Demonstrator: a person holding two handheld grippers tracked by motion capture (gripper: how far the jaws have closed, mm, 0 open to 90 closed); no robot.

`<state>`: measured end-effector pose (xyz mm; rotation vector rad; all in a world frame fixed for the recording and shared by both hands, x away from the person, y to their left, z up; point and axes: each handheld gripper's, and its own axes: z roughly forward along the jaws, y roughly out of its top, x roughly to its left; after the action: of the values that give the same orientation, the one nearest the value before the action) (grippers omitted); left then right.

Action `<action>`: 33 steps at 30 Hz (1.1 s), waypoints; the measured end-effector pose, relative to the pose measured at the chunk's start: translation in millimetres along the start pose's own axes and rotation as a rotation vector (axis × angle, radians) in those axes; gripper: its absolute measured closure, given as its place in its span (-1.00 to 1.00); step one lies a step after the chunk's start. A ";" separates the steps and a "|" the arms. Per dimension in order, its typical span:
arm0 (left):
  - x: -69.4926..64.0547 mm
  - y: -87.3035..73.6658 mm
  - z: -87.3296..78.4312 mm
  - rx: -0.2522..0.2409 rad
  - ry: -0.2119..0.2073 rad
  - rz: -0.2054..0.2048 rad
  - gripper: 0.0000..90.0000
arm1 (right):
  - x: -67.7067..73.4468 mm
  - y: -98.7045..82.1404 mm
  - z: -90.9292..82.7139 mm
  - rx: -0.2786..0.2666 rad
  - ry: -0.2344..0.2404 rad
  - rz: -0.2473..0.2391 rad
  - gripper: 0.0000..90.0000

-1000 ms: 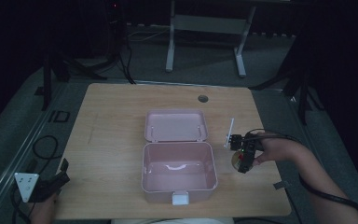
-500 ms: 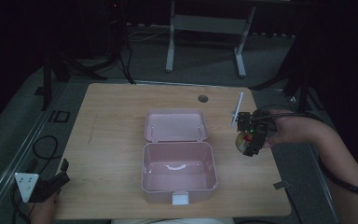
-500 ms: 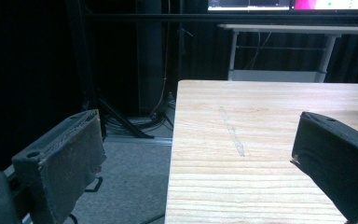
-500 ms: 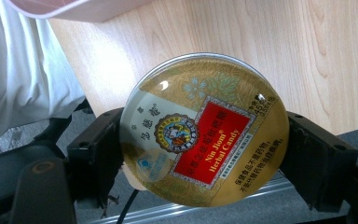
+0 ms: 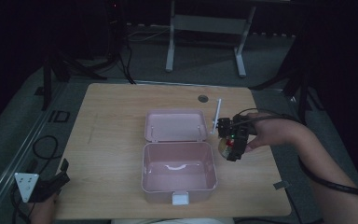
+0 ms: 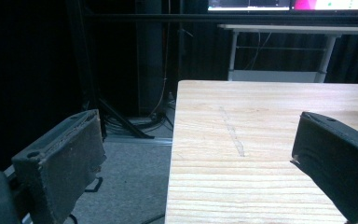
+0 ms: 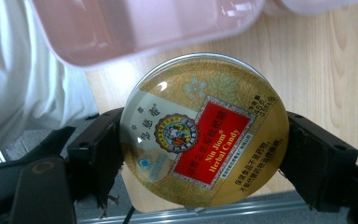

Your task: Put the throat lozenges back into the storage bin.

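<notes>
A round gold candy tin (image 7: pixel 205 126) with a red label sits between the jaws of my right gripper (image 7: pixel 207 156), which is shut on its rim. In the high view my right gripper (image 5: pixel 232 148) holds the tin (image 5: pixel 223 146) just right of the open pink box (image 5: pixel 178 184), near the box's right wall and a little above the table. The box's lid (image 5: pixel 175 125) lies flat behind its base, and the base looks empty. My left gripper (image 5: pixel 60 175) rests open off the table's near left corner, and in its own view the left gripper (image 6: pixel 198 140) has nothing between its jaws.
The wooden table (image 5: pixel 112 140) has a round cable hole (image 5: pixel 203 99) at the back and a small grey piece (image 5: pixel 281 185) at its right edge. A white latch (image 5: pixel 180 199) juts from the box's front. Dark floor, cables and a desk frame (image 5: pixel 205 23) lie beyond.
My right gripper carried the tin away from me, then left toward the pink box's right side. The left gripper has not moved.
</notes>
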<state>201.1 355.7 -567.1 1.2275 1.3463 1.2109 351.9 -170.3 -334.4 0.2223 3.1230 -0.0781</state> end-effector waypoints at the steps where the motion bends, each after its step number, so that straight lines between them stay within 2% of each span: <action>1: 0.0 0.0 0.0 0.000 0.000 0.000 -0.94 | 1.2 3.5 0.6 -0.003 0.001 -0.011 -0.55; 7: 0.2 -0.1 -0.3 0.000 0.000 0.000 -0.94 | 7.2 20.6 5.3 -0.009 0.022 -0.046 -0.55; 8: 0.0 -0.1 -0.4 -0.003 0.000 -0.001 -0.94 | 9.4 28.2 8.0 -0.009 0.030 -0.062 -0.55; 11: -0.1 -0.2 -0.4 -0.004 0.001 0.000 -0.94 | 11.3 34.7 9.5 -0.004 0.033 -0.075 -0.55; 15: 0.0 -0.1 -0.3 -0.003 0.000 -0.001 -0.94 | 20.4 54.0 10.6 -0.008 0.041 -0.119 -0.55; 21: 0.5 0.0 -0.4 0.000 -0.003 -0.002 -0.94 | 27.3 68.9 13.8 -0.017 0.041 -0.157 -0.55; 28: 0.7 0.0 -0.5 -0.002 -0.006 -0.002 -0.94 | 32.4 81.4 32.7 -0.025 0.068 -0.192 -0.55; 33: 1.0 -0.2 -0.7 -0.003 -0.010 -0.004 -0.94 | 34.5 87.2 58.7 -0.008 0.098 -0.207 -0.55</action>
<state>200.4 356.6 -567.3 1.2271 1.3391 1.2024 330.5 -82.2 -397.8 -0.1006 3.2317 -0.0585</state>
